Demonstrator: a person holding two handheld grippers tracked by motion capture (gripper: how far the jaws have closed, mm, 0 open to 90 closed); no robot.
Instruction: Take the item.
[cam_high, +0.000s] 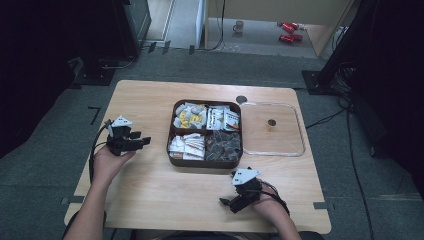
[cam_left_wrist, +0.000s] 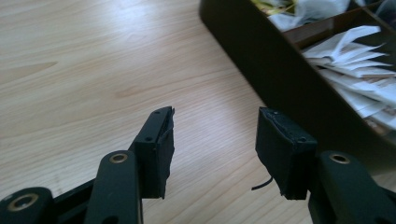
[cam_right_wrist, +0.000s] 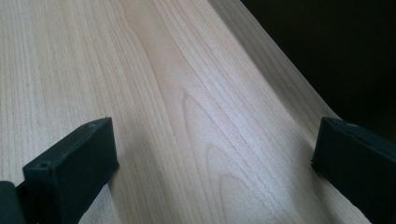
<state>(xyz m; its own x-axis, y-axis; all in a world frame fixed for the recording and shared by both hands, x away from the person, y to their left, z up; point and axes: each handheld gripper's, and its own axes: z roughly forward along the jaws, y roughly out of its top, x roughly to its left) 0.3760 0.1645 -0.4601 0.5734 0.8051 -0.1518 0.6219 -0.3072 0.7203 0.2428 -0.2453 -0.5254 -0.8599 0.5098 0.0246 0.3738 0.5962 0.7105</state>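
The left gripper (cam_high: 142, 140) is held with its jaws parted and nothing between them, just above the table (cam_high: 150, 100); the same gap is seen around bare wood in the left gripper view (cam_left_wrist: 215, 140). The brown compartment box (cam_high: 172, 161) lies just ahead of its tips, its dark wall (cam_left_wrist: 280, 79) rising to the right of the jaws, with white paper packets (cam_left_wrist: 355, 60) stacked behind that wall. The right gripper (cam_high: 229, 202) is likewise spread wide and empty, turned away from the box towards the table's near edge (cam_right_wrist: 299, 93). A clear lid (cam_high: 272, 150) rests beyond the box, on its far side from the left gripper. If the left gripper is pushed forward low, the wall may be struck and the box shoved. The loosely piled packets may be crumpled, or several taken at once.
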